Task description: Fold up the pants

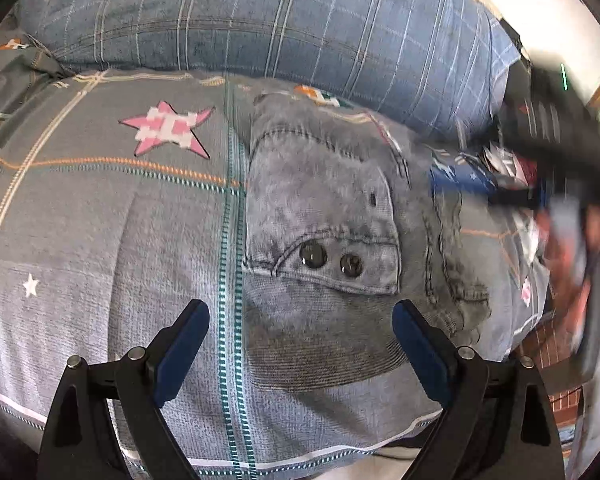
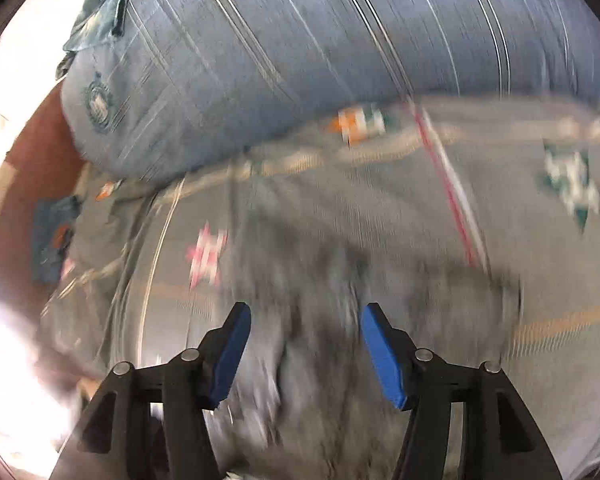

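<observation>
Folded grey pants [image 1: 324,248] lay centre-frame on the star-print bed [image 1: 100,220]. Left tool [image 1: 300,320] stood wide, empty; right tool [image 2: 306,320], blurred, apparently gaped above the pants.

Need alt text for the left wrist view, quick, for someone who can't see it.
Grey denim pants, folded into a compact bundle with two dark buttons showing, lie on a grey star-patterned bedspread. The left gripper hovers open in front of them, fingers empty; a blue plaid pillow sits behind.
</observation>
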The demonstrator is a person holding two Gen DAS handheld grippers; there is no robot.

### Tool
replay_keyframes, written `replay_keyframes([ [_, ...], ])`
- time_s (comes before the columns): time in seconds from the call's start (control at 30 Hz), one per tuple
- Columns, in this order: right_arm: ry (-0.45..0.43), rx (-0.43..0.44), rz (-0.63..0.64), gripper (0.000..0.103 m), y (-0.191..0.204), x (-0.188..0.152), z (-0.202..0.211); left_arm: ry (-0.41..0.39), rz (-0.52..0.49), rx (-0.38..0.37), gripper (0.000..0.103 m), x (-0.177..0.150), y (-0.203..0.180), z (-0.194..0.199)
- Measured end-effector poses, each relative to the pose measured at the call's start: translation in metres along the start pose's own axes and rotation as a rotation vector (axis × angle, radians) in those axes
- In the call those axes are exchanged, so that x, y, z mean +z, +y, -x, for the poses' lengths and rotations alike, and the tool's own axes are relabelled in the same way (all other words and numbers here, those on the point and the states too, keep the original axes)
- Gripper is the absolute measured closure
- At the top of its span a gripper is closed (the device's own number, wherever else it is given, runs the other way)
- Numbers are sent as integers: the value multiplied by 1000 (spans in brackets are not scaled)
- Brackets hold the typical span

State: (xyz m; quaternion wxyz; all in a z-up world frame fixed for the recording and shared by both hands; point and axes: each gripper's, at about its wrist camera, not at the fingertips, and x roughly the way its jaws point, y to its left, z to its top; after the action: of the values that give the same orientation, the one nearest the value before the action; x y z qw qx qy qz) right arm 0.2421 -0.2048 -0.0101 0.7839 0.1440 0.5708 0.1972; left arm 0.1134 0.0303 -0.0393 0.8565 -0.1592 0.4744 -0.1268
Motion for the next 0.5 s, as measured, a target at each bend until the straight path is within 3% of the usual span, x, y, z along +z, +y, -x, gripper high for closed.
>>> replay_keyframes([
  [0.07,27,3,-39,39,-25,-11,-15,62,0,42,10,-2,-1,-13],
  [0.13,-12,40,-73,40,-29,-15,-4,140,-18,67,9,-5,-1,-24],
  [0.23,-78,75,-52,40,-15,-6,19,97,-25,74,10,-5,-8,-6],
  [0.33,-73,207,-45,40,2,19,19,55,-57,89,10,-3,-15,6],
  [0.37,-73,230,-46,40,5,28,13,72,-71,125,10,-4,-16,1],
  [0.43,-60,277,-44,39,9,45,-3,110,-60,125,9,-8,-14,-9],
  [0.5,-13,187,-105,40,-4,52,-38,116,-20,102,9,-12,-10,-11],
])
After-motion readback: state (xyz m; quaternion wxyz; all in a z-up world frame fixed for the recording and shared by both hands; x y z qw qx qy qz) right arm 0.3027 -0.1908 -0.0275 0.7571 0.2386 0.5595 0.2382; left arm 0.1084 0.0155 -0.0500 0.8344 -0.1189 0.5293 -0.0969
